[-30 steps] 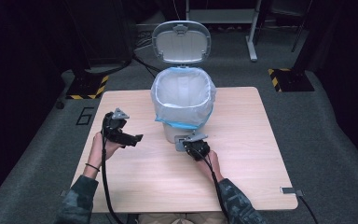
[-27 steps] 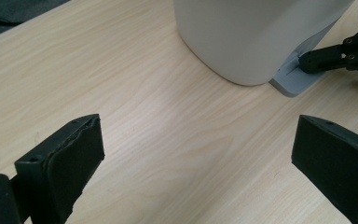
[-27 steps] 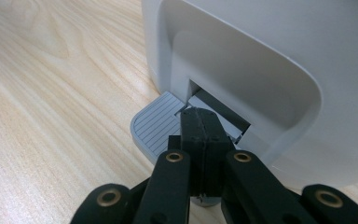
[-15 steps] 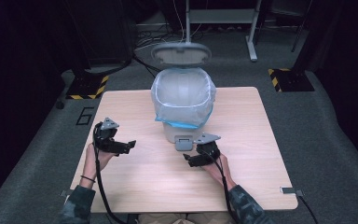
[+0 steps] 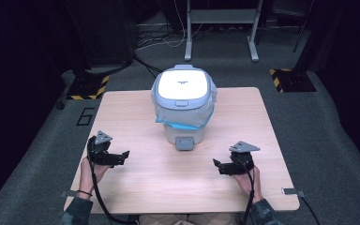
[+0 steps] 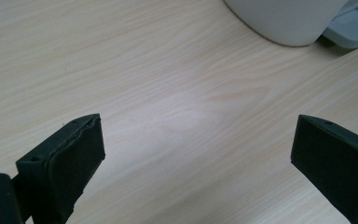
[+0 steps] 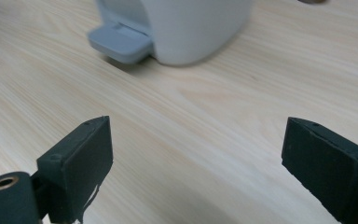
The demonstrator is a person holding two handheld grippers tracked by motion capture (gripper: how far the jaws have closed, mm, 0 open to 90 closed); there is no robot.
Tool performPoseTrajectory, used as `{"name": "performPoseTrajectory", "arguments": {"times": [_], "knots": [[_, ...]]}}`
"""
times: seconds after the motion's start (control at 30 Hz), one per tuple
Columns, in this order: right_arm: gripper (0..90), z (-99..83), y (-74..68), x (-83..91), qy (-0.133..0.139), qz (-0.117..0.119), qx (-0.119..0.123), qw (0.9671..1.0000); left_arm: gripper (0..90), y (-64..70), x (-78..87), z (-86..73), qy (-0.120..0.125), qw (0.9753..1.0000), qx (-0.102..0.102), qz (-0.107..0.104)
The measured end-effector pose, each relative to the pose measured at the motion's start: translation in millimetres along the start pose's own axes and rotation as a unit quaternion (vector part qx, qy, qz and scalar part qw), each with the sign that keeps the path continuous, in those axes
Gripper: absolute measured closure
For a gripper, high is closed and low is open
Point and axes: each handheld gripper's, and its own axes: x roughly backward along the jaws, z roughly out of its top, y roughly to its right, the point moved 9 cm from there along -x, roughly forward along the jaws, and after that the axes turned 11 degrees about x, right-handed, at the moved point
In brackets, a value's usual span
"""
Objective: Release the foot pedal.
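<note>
A small white pedal bin (image 5: 183, 110) stands at the table's middle back with its lid (image 5: 182, 84) down. A clear bag liner with a blue edge (image 5: 180, 123) hangs out under the lid. The grey pedal (image 5: 184, 143) sticks out at the front. My left gripper (image 5: 124, 157) rests at the left front of the table, open, with nothing between its jaws. My right gripper (image 5: 217, 166) sits at the right front, open and empty too. The bin's base (image 6: 284, 21) and pedal (image 6: 354, 25) show in the left gripper view. In the right gripper view the bin (image 7: 186, 28) and pedal (image 7: 119, 43) lie ahead.
The wooden table (image 5: 136, 108) stands on grey carpet. Behind it are a metal stand's legs (image 5: 220, 33), cables and yellow-black striped floor pads (image 5: 290, 79). Bare table top lies between the two grippers and in front of the bin.
The bin's lid, open one second ago, has dropped shut. Both grippers have pulled back from the bin toward the table's front, the right one moving out to the right.
</note>
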Motion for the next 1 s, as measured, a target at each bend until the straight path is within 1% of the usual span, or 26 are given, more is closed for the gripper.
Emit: {"name": "performPoseTrajectory", "arguments": {"times": [0.1,0.2,0.23,0.27,0.3,0.37,0.4,0.43,0.47,0.5,0.53,0.6,0.63,0.67,0.7,0.77,0.8,0.83,0.87,0.9,0.93,0.97,1.0], "knots": [[7.8,-17.1,11.3,10.1,-0.01,-0.015,-0.013,0.9998,3.1,-4.6,-1.8,-12.4,-0.002,0.9999,0.011,0.005],[7.9,-32.4,19.7,18.2,-0.024,-0.028,-0.018,0.9992,3.6,-9.8,-4.9,-26.5,-0.016,0.9998,0.011,0.01],[8.1,-40.5,24.5,22.8,-0.033,-0.038,-0.02,0.9986,3.7,-10.8,-6.1,-30.4,-0.018,0.9996,0.018,0.009],[8.1,-40.5,24.5,22.8,-0.033,-0.038,-0.02,0.9986,3.7,-12.2,-7.3,-34.1,-0.02,0.9995,0.021,0.008],[8.1,-44.3,27.5,25.5,-0.037,-0.042,-0.018,0.9983,3.7,-13.8,-8.8,-37.5,-0.02,0.9995,0.023,0.01],[8.2,-51.2,31.6,30.4,-0.043,-0.049,-0.024,0.9976,3.7,-16.6,-10.2,-45.0,-0.028,0.9992,0.025,0.012],[8.2,-54.7,34.4,32.5,-0.046,-0.054,-0.022,0.9973,3.7,-18.2,-10.8,-49.0,-0.034,0.999,0.026,0.014],[8.3,-58.7,36.4,34.4,-0.049,-0.057,-0.025,0.9968,3.6,-19.2,-12.4,-52.0,-0.03,0.999,0.03,0.014],[8.4,-67.3,40.1,37.2,-0.058,-0.063,-0.031,0.9959,3.7,-20.3,-13.1,-55.7,-0.034,0.9988,0.032,0.016],[8.4,-67.3,40.1,37.2,-0.058,-0.063,-0.031,0.9959,3.7,-21.5,-14.2,-59.0,-0.035,0.9987,0.034,0.018],[8.5,-71.9,42.5,38.5,-0.063,-0.068,-0.033,0.9951,3.6,-22.5,-15.6,-61.7,-0.035,0.9985,0.035,0.021],[8.8,-79.6,45.7,40.9,-0.07,-0.074,-0.039,0.9941,3.5,-24.8,-16.4,-66.5,-0.039,0.9983,0.031,0.031],[9.3,-82.5,48.2,41.7,-0.07,-0.079,-0.037,0.9938,3.5,-25.0,-17.4,-68.2,-0.04,0.998,0.032,0.037],[10.0,-85.4,49.3,42.3,-0.069,-0.078,-0.038,0.9938,3.5,-25.9,-18.4,-69.2,-0.039,0.998,0.026,0.042],[9.8,-87.3,49.9,42.7,-0.072,-0.077,-0.042,0.9935,3.4,-26.0,-19.4,-71.0,-0.042,0.9978,0.026,0.044],[10.4,-87.5,51.6,43.7,-0.07,-0.087,-0.038,0.993,3.1,-25.7,-22.5,-73.8,-0.047,0.9975,0.023,0.048],[10.6,-89.3,52.9,43.0,-0.078,-0.091,-0.026,0.9924,2.9,-26.1,-25.0,-74.1,-0.049,0.9974,0.018,0.051],[9.1,-91.6,54.2,41.8,-0.088,-0.094,-0.019,0.9915,2.7,-25.8,-26.5,-74.3,-0.05,0.9974,0.018,0.049],[9.3,-91.9,54.4,41.7,-0.087,-0.092,-0.021,0.9917,2.6,-25.4,-28.5,-74.5,-0.052,0.9974,0.018,0.047],[9.3,-92.3,53.9,41.5,-0.085,-0.087,-0.028,0.9922,2.6,-25.6,-30.3,-74.7,-0.052,0.9972,0.018,0.05],[9.3,-93.1,54.5,41.6,-0.084,-0.085,-0.03,0.9924,2.6,-24.4,-32.8,-75.2,-0.05,0.9976,0.022,0.042],[9.1,-93.7,55.3,41.2,-0.085,-0.079,-0.035,0.9926,2.3,-24.5,-33.5,-75.2,-0.047,0.9977,0.025,0.041],[8.8,-94.1,55.5,40.9,-0.086,-0.073,-0.044,0.9926,2.3,-23.7,-34.6,-75.4,-0.044,0.9979,0.031,0.035]]}}
